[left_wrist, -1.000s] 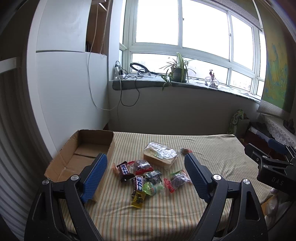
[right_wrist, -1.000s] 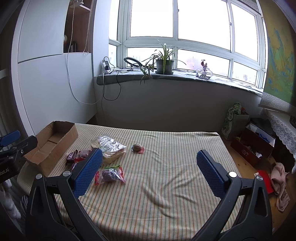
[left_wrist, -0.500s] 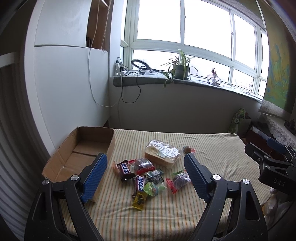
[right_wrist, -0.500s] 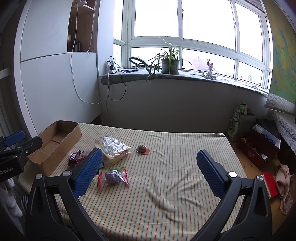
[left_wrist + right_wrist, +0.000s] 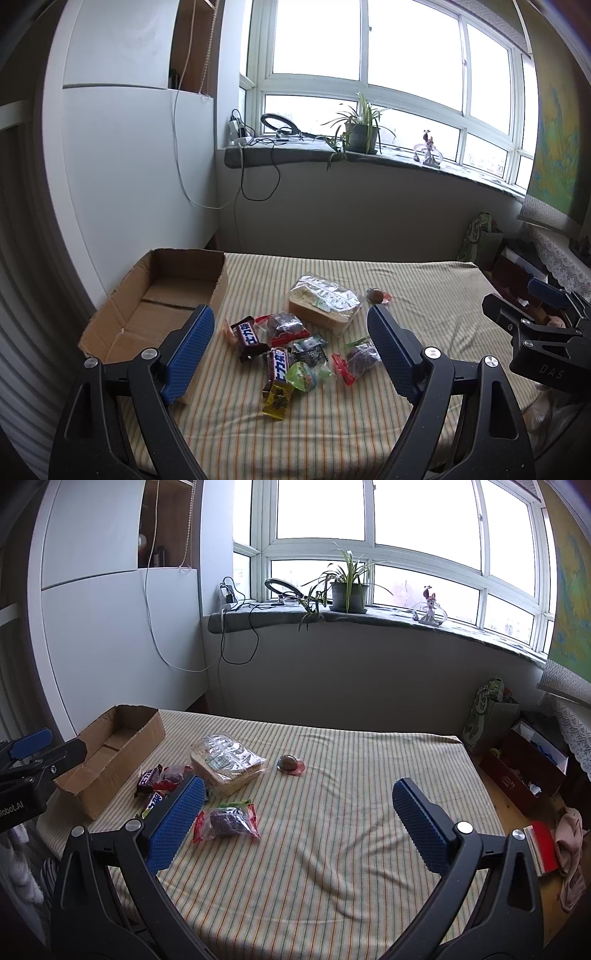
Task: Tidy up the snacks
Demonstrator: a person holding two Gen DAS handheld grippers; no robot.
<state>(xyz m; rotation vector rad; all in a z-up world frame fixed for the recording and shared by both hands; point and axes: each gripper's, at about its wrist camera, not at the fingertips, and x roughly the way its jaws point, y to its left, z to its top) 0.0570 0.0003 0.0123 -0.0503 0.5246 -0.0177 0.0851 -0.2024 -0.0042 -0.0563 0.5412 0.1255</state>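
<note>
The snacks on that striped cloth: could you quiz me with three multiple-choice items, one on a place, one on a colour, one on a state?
1. Where is the cardboard box relative to the snack pile?
A. left of it
B. right of it
C. on top of it

2. What colour are the pads of the left claw?
A. red
B. blue
C. white

3. What is in the box?
A. bread
B. candy bars
C. nothing

Answers: 1 A, the box sits at the cloth's left edge. 2 B, both pads are blue. 3 C, its bare floor shows; the bread lies on the cloth.
</note>
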